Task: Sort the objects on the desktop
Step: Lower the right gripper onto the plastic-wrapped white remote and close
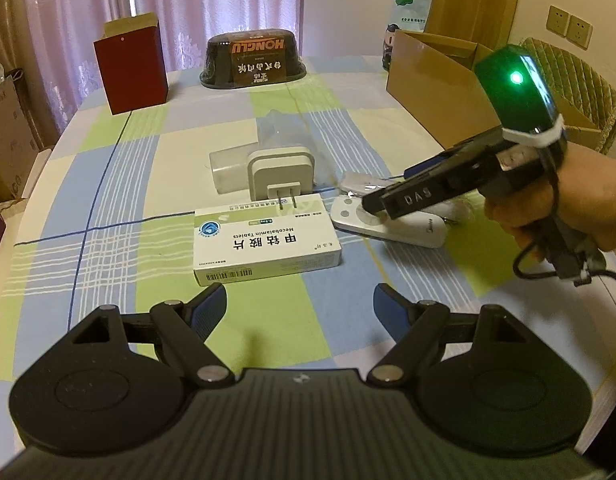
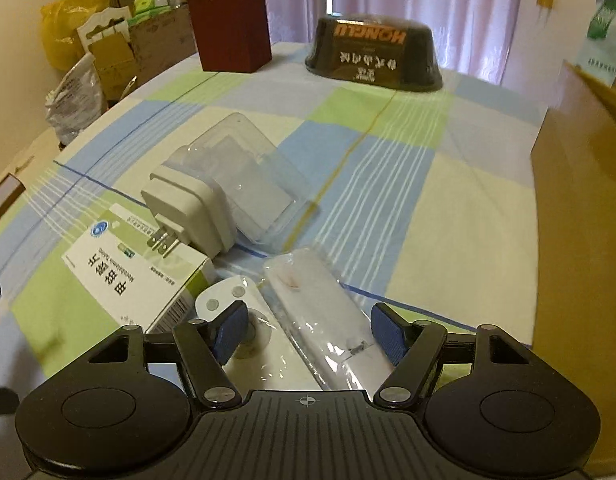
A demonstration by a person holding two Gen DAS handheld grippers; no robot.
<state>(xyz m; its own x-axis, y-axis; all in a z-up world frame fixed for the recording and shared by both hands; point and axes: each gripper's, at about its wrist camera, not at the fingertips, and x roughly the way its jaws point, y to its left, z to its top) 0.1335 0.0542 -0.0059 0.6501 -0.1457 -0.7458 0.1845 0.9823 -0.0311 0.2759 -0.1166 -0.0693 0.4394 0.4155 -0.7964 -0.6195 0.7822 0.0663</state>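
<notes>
Fingers of the right gripper (image 2: 308, 330) spread wide over a white remote (image 2: 243, 344) and a plastic-wrapped white item (image 2: 328, 320), both partly hidden beneath them; their long axes run away from the camera. Left gripper (image 1: 299, 306) fingers also stand wide above the checked tabletop (image 1: 107, 200), empty. Beside the remote lies a box (image 1: 263, 240) reading "Mecobalamin Tablets", a white plug adapter (image 1: 279, 172) at its far edge.
</notes>
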